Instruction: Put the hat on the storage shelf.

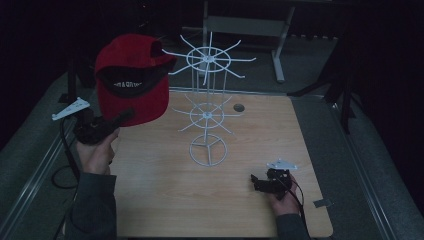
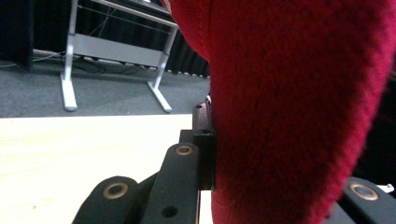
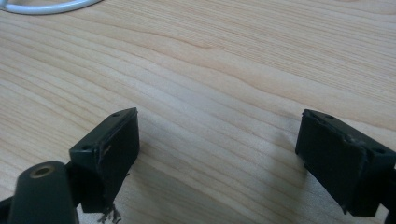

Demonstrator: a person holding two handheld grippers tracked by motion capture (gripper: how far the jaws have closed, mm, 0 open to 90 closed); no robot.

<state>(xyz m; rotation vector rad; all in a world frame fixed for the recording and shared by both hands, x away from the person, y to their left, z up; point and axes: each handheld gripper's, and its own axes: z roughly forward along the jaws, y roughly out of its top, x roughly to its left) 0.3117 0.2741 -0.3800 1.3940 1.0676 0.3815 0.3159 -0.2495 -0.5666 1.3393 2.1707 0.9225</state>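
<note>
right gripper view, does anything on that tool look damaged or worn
Yes. The pad on the right tool looks frayed: the left finger has a ragged lower edge with loose shreds hanging, and the right finger has a chipped, rough edge. The wooden table beneath looks fine.

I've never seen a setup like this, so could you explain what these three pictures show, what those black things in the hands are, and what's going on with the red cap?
A person sits at a wooden table holding a hand-operated claw in each hand. The high view looks down from above; the other two come from cameras riding on each claw. The left claw holds a red cap raised in the air, its fabric pinched between the black jaws. The right claw rests low over the table, open and holding nothing. A white wire rack with spoked tiers stands in the middle.
</note>
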